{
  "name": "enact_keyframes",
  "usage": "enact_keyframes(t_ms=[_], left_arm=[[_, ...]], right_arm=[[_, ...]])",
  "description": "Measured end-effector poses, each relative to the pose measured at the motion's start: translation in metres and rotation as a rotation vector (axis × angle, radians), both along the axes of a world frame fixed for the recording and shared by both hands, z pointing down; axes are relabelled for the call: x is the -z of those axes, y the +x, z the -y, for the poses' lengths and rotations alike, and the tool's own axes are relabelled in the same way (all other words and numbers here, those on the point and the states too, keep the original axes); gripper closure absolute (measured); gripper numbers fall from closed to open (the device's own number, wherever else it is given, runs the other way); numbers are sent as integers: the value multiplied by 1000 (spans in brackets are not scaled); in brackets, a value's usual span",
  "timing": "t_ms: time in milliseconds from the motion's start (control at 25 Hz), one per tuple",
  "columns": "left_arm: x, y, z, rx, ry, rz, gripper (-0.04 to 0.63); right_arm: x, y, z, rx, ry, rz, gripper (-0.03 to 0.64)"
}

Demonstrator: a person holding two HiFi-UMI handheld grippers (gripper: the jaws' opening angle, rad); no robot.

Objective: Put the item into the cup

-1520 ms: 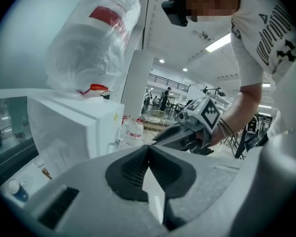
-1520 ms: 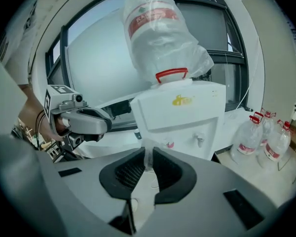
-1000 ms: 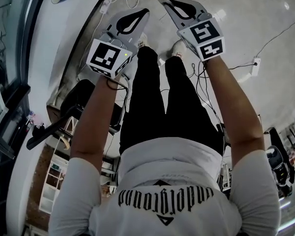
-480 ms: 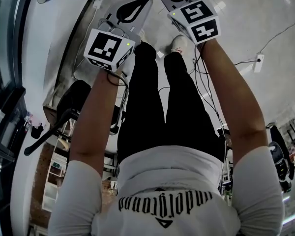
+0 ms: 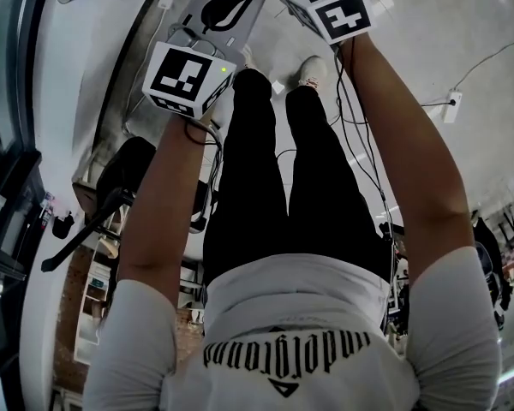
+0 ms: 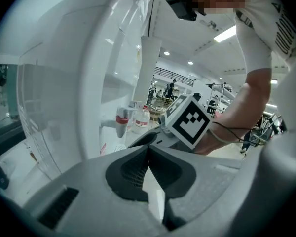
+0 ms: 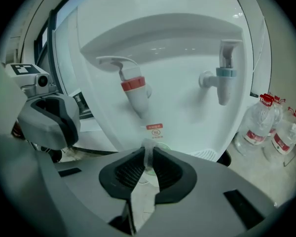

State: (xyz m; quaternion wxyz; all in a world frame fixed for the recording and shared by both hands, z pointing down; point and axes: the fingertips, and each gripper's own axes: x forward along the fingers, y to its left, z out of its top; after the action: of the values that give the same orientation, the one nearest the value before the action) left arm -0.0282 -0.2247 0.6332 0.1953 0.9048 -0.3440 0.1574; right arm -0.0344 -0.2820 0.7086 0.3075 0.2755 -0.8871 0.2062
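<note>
The left tongs (image 6: 148,149) and right tongs (image 7: 149,157) are grey with black ribbed pads. Between the right tongs' pads sits a pale, see-through strip (image 7: 149,145), and just past it a pale green cup (image 7: 161,146). The marker cube (image 5: 188,80) is white with black squares. Ahead of the right tongs, the white water dispenser (image 7: 177,43) has a red tap (image 7: 133,85) and a grey-blue tap (image 7: 226,73). To their right are clear bottles (image 7: 259,125) with red caps and labels.
</note>
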Motion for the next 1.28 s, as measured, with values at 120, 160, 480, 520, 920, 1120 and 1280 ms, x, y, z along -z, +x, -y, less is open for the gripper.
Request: enact_keyframes(t_ms=[120,160,480,520,920,1120,1280], left_arm=[[1,-4,5,9,-5,-13,580],[1,-5,5,10,-5,-12,581],[3,-4,2,10,-13,-25,580],[4,-3,1,9,-14,-30,580],[15,7,0,14,-13,-31,581],[26,9,-6,30,-21,-20,581],[45,8,-15,43,-16,-16,581]], right_arm=[[-1,-4,10,-14,-10,0,563],[-2,-6,12,-14,-12,1,563],[-10,-9,12,-1,-6,-25,545],[-10,-8,12,-3,-5,-29,537],[8,0,6,-30,-3,3,531],[29,8,-4,-57,6,9,532],[53,14,-20,-46,17,14,556]])
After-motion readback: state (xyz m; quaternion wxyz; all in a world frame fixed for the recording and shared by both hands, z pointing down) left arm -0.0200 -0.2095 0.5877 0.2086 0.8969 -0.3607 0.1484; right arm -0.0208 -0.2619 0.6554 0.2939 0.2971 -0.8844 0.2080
